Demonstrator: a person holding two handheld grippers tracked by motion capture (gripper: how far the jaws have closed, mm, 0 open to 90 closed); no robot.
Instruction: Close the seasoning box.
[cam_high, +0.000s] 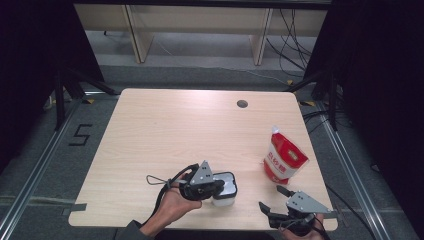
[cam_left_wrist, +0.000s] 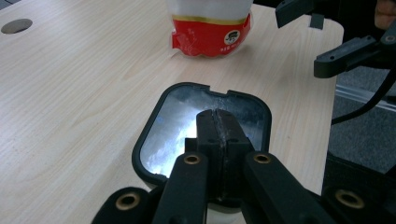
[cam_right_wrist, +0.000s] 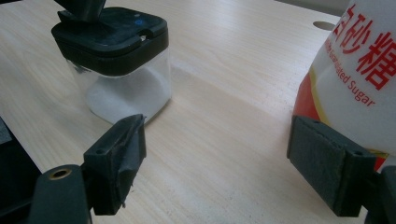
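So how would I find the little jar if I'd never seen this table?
Start at the wooden table and look along its near edge, just left of the middle. The jar sits there under the shut left gripper. It is a small clear box with a black lid and white powder inside, while the sugar bag to its right is tall, red and white.
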